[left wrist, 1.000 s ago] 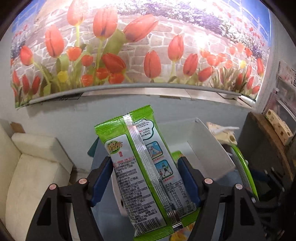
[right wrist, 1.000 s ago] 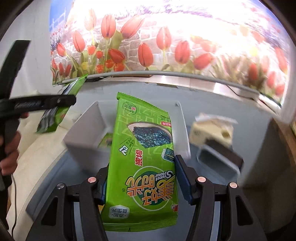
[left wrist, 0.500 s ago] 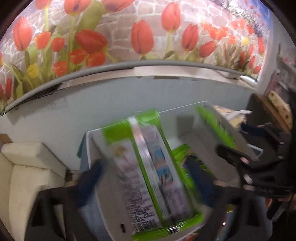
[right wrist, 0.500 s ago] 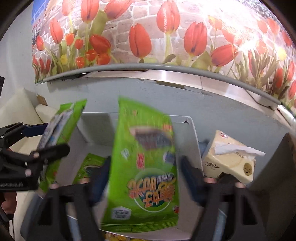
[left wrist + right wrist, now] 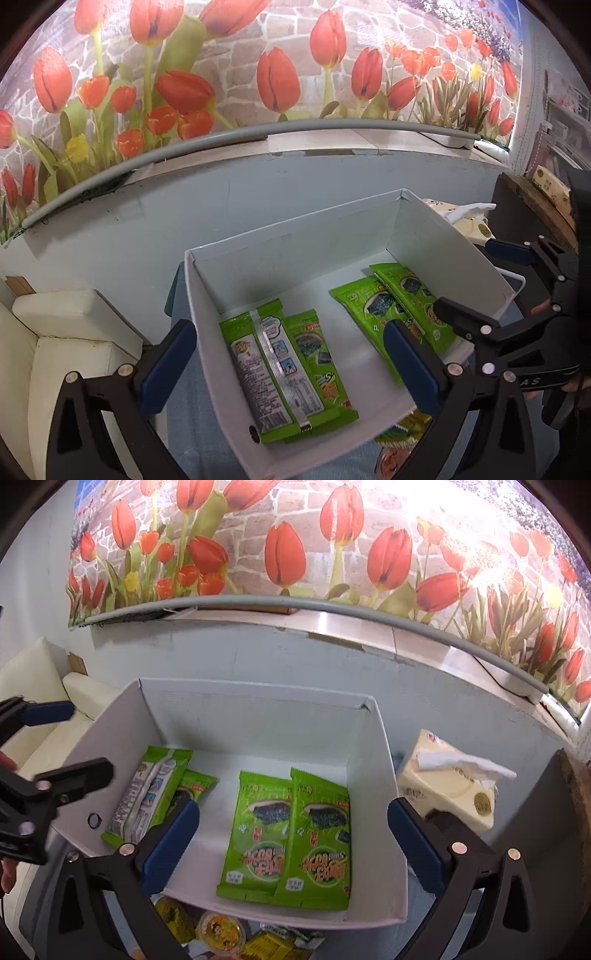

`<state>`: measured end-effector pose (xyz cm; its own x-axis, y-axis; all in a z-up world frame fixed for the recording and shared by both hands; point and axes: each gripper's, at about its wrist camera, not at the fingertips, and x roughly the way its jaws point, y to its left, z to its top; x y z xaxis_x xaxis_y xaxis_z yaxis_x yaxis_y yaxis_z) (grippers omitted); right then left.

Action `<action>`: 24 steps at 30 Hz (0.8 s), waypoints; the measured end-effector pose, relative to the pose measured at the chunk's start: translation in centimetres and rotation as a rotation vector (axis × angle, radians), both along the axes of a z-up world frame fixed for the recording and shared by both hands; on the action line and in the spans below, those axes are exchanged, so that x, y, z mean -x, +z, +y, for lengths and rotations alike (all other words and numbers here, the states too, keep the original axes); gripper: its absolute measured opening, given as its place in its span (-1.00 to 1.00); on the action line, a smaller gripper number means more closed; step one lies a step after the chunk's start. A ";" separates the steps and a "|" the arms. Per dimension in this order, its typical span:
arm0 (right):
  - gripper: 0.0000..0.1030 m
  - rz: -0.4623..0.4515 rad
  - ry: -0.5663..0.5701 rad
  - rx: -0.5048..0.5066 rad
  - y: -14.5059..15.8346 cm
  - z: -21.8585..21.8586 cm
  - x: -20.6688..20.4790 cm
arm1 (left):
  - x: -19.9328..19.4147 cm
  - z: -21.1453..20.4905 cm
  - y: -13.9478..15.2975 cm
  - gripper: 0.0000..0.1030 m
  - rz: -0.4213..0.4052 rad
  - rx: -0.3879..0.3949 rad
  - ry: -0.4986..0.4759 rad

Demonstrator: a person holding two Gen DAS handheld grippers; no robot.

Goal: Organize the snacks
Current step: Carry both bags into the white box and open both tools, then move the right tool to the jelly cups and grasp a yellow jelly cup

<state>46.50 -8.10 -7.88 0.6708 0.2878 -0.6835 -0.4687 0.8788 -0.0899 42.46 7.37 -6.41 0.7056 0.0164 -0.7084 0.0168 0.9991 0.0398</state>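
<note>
At the bottom of the left wrist view, the left claw (image 5: 288,362) stands wide apart with nothing between its blue pads, one pad outside the left wall of the white box (image 5: 207,332) and the other over its floor. In the right wrist view the right claw (image 5: 293,843) fills the lower frame, its jaws still spreading the last bit, and no packet is pressed by either pad. Below the box's near edge, at the bottom of that view, a few yellow snacks (image 5: 221,932) lie on the blue table (image 5: 192,417). Inside the box, four green seaweed packets lie flat in two pairs: the left pair (image 5: 284,369) sits toward the lower middle of the left view, its upper packet showing the printed back with a clear seam and overlapping the one under it; the right pair (image 5: 288,834) lies side by side, overlapping at the edges, label up, in the lower middle of the right view. At the right edge of the left view the other claw and part of a hand appear. Just beyond the box's right wall stands a cream tissue box (image 5: 448,790) with a tissue sticking out. Farther back runs a pale blue wall, and across the top a tulip mural (image 5: 332,542).
</note>
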 end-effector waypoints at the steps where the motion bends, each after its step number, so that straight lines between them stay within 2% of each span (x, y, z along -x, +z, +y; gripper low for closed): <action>1: 1.00 -0.013 0.008 0.002 0.2 0.0 0.5 | 0.4 0.0 0.2 1.00 -0.012 -0.005 0.005; 5: 1.00 -0.075 0.003 -0.053 1.0 -1.4 3.3 | 2.6 0.6 0.7 1.00 -0.042 0.012 0.075; 6: 1.00 -0.085 0.001 -0.075 1.2 -1.9 3.8 | 3.8 0.8 0.7 1.00 -0.073 0.033 0.091; 7: 1.00 -0.088 0.006 -0.097 1.2 -2.4 4.5 | 4.6 0.9 0.6 1.00 -0.094 0.043 0.096; 9: 1.00 -0.037 0.009 -0.088 0.9 -3.1 5.9 | 6.8 0.6 0.5 1.00 -0.119 0.050 0.091; 11: 1.00 -0.054 -0.005 -0.089 0.6 -3.6 8.0 | 8.3 0.2 0.5 1.00 -0.120 0.056 0.079; 15: 1.00 -0.068 -0.033 -0.063 -1.5 -3.8 12.6 | 12.3 -0.7 -0.1 1.00 -0.099 0.074 0.051; 18: 1.00 -0.021 -0.045 -0.134 -3.5 -4.1 15.4 | 15.2 -1.5 -1.1 1.00 -0.083 0.069 0.036; 20: 1.00 0.019 -0.062 -0.174 -5.1 -4.0 16.6 | 17.1 -1.6 -2.0 1.00 -0.075 0.084 0.041; 24: 0.99 0.073 -0.107 -0.191 -8.1 -3.4 17.1 | 19.9 -1.1 -4.0 1.00 -0.029 0.122 0.046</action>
